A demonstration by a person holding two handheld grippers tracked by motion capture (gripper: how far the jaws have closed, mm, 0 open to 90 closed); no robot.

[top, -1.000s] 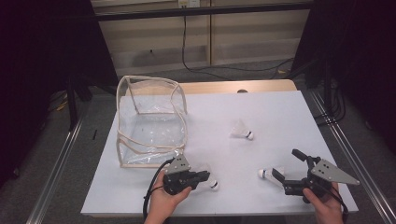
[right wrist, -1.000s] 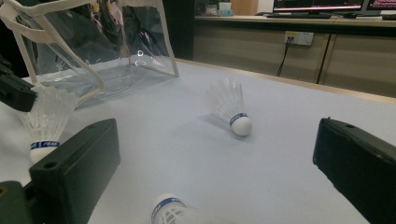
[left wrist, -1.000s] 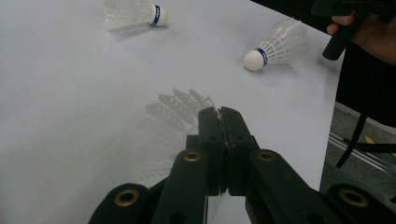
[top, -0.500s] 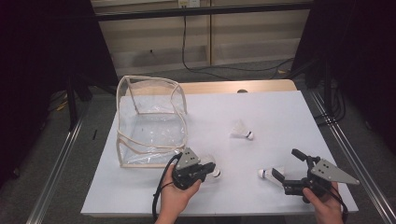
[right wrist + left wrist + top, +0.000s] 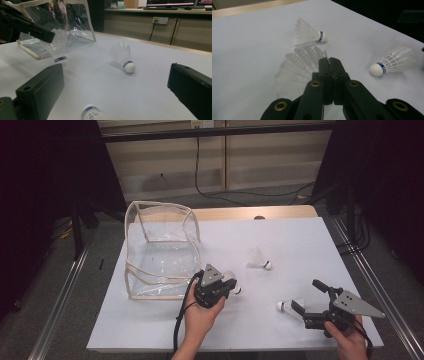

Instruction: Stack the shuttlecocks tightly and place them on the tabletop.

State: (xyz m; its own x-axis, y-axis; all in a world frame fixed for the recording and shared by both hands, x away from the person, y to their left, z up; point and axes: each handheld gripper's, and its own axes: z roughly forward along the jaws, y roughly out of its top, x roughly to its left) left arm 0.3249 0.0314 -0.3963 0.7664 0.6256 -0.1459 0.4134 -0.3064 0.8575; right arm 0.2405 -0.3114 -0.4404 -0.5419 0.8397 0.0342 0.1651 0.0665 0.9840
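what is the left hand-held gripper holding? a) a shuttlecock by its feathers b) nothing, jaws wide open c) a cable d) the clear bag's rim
a: the left hand-held gripper has its jaws pinched shut on the feather skirt of a shuttlecock, which hangs cork-down in the right gripper view.

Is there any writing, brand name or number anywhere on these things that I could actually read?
None can be read.
Blue band on the held shuttlecock, pinched in the left gripper: white print, too blurred.
Blue band on the far shuttlecock: print too small.
Blue band on the shuttlecock near the right gripper: letters there, blurred.
Clear bag: no label visible.
Monitors behind: glowing lines, illegible.
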